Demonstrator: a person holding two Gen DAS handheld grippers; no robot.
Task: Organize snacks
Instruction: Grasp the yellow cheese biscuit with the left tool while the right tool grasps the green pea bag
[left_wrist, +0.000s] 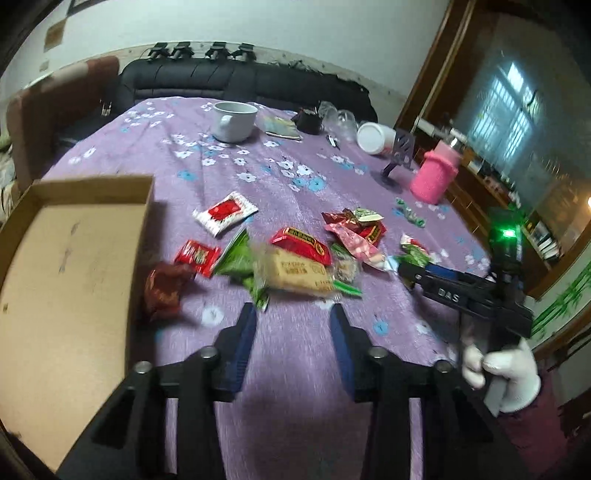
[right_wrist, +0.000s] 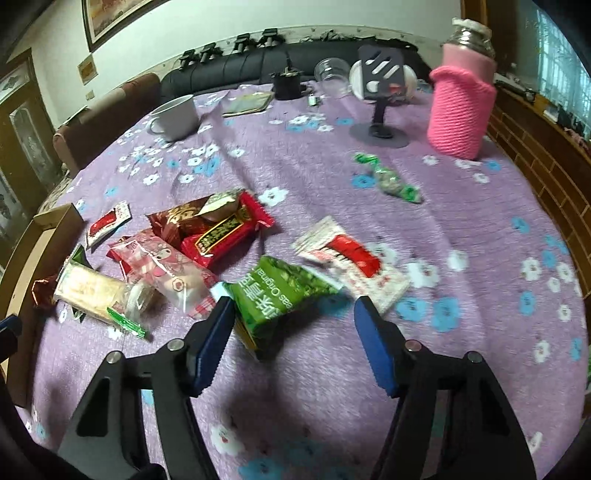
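Observation:
Several snack packets lie on the purple flowered tablecloth (left_wrist: 295, 387). An empty cardboard box (left_wrist: 70, 280) sits at the left. My left gripper (left_wrist: 293, 314) is open, just short of a beige biscuit packet (left_wrist: 295, 273) and a green packet (left_wrist: 240, 262). A dark red packet (left_wrist: 162, 291) lies by the box. My right gripper (right_wrist: 295, 306) is open, its jaws around the near end of a green pea packet (right_wrist: 273, 299), not closed on it. A white-and-red packet (right_wrist: 351, 262) lies just beyond. The right gripper also shows in the left wrist view (left_wrist: 410, 269).
A pink knit-covered bottle (right_wrist: 461, 107), a phone stand (right_wrist: 380, 110), a white mug (right_wrist: 177, 118), a clear cup (right_wrist: 332, 77) and a black pot (right_wrist: 288, 85) stand at the table's far side. A green candy (right_wrist: 388, 179) lies apart. A dark sofa (left_wrist: 240, 81) is behind.

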